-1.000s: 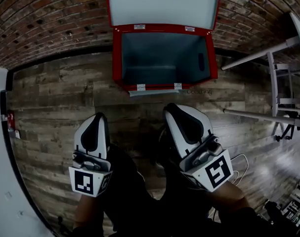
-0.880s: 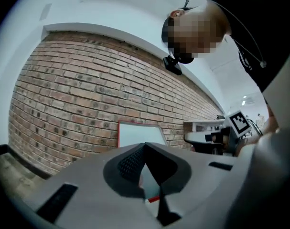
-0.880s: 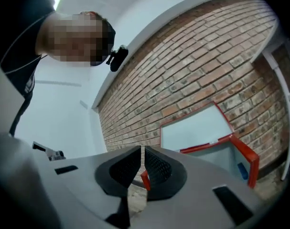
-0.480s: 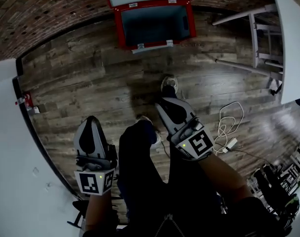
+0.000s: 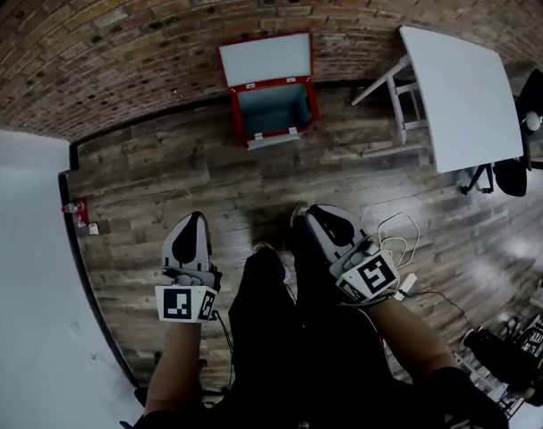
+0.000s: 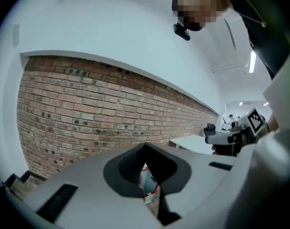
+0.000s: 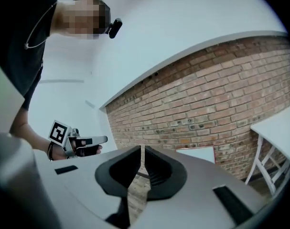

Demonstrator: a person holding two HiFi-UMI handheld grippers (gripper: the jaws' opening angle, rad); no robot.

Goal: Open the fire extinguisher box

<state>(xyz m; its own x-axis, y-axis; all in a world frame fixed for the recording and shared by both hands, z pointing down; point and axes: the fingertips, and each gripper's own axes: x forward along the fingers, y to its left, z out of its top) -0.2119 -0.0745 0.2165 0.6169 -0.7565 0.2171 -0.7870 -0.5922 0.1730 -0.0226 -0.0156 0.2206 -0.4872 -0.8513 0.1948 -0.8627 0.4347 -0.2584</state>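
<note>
Since a second ago: fire extinguisher box (image 5: 269,88) lies farther from both grippers and smaller in the head view.
Left gripper (image 5: 192,218): above plank floor (image 5: 146,177), jaws closed, nothing held.
Box: red, on the floor against the brick wall (image 5: 119,43), lid raised, interior showing.
Right gripper (image 5: 319,213): jaws all but together, empty.
White cable (image 5: 398,235): on the floor beside it.
White table (image 5: 463,96): far right.

Fire extinguisher box (image 5: 273,107) smooth red painted metal by look; floor (image 5: 164,172) weathered wood planks, rough grain; wall (image 5: 119,43) matt rough brick
</note>
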